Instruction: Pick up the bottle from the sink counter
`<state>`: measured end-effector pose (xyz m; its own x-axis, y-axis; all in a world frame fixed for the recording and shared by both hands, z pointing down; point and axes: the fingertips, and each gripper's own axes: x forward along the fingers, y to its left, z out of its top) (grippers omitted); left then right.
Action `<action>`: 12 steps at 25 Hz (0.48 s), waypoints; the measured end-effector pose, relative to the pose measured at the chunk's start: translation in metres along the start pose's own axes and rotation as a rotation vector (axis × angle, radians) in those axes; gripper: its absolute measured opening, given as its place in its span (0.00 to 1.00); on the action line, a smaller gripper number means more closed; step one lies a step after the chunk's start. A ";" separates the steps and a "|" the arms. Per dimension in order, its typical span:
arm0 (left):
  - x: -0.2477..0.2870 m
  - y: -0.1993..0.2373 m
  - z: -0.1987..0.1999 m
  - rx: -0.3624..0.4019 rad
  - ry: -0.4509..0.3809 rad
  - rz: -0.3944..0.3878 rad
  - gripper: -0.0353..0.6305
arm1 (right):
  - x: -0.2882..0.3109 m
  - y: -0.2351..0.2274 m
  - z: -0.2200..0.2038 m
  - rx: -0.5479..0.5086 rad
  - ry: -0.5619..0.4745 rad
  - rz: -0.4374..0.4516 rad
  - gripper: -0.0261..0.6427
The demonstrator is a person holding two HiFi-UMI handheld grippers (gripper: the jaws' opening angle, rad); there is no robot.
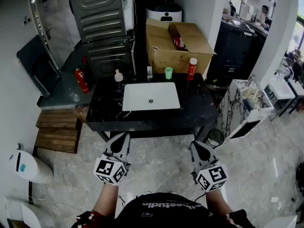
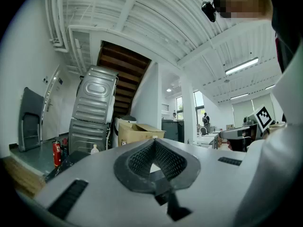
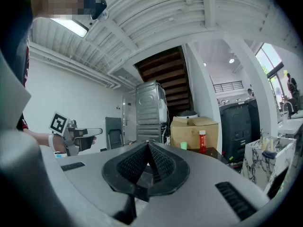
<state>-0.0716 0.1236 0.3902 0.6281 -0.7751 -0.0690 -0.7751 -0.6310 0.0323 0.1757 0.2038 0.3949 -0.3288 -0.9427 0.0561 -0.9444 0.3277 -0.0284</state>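
A black marble sink counter (image 1: pixel 102 113) with a white basin (image 1: pixel 151 96) stands ahead of me. Along its back edge are a small pale bottle (image 1: pixel 118 75), a tiny clear item (image 1: pixel 149 71), a green cup (image 1: pixel 168 72) and a red bottle with a white cap (image 1: pixel 191 69). The red bottle (image 3: pixel 202 142) and the cup (image 3: pixel 183 145) also show in the right gripper view, and the pale bottle (image 2: pixel 94 149) in the left gripper view. My left gripper (image 1: pixel 122 137) (image 2: pixel 154 141) and right gripper (image 1: pixel 196 145) (image 3: pixel 148 143) hover short of the counter's front edge, both shut and empty.
An open cardboard box (image 1: pixel 178 44) sits behind the counter, with stacked metal appliances (image 1: pixel 102 23) to its left. A red fire extinguisher (image 1: pixel 81 80) and wooden steps (image 1: pixel 57 132) lie left of the counter. At the right stand a marble-patterned cabinet (image 1: pixel 244 108) and a small bin (image 1: pixel 214 137).
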 end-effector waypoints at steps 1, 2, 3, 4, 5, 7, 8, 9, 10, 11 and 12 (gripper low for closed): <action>0.000 0.000 0.000 0.002 0.000 0.001 0.08 | 0.000 0.001 0.000 0.000 -0.001 0.002 0.09; 0.000 0.000 -0.001 0.004 0.000 0.002 0.08 | 0.000 0.001 0.000 0.001 -0.003 0.003 0.10; 0.000 0.001 -0.001 0.006 0.000 0.003 0.08 | 0.000 0.001 -0.001 0.001 -0.004 0.003 0.09; 0.000 0.001 -0.001 0.007 -0.001 0.004 0.08 | 0.001 0.001 0.000 0.000 -0.004 0.003 0.10; 0.000 0.001 -0.001 0.008 -0.003 0.005 0.08 | 0.001 0.001 0.000 0.000 -0.005 0.003 0.09; 0.000 0.002 0.000 0.010 -0.006 0.005 0.08 | 0.001 0.001 0.000 -0.002 -0.006 0.003 0.09; 0.000 0.002 0.000 0.010 -0.007 0.005 0.08 | 0.001 0.001 0.000 -0.003 -0.007 0.002 0.10; -0.001 0.002 0.000 0.010 -0.007 0.005 0.08 | 0.001 0.001 0.000 -0.004 -0.007 0.002 0.09; -0.001 0.001 0.000 0.009 -0.008 0.004 0.08 | 0.001 0.002 -0.001 -0.003 -0.008 0.002 0.10; -0.001 0.002 0.000 0.009 -0.008 0.004 0.08 | 0.001 0.002 0.000 0.002 -0.010 0.005 0.10; -0.002 0.003 0.000 0.007 -0.008 0.005 0.08 | 0.001 0.002 0.000 0.010 -0.014 0.009 0.10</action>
<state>-0.0748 0.1232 0.3905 0.6238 -0.7779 -0.0766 -0.7786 -0.6269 0.0258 0.1731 0.2035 0.3945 -0.3367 -0.9407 0.0422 -0.9413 0.3352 -0.0393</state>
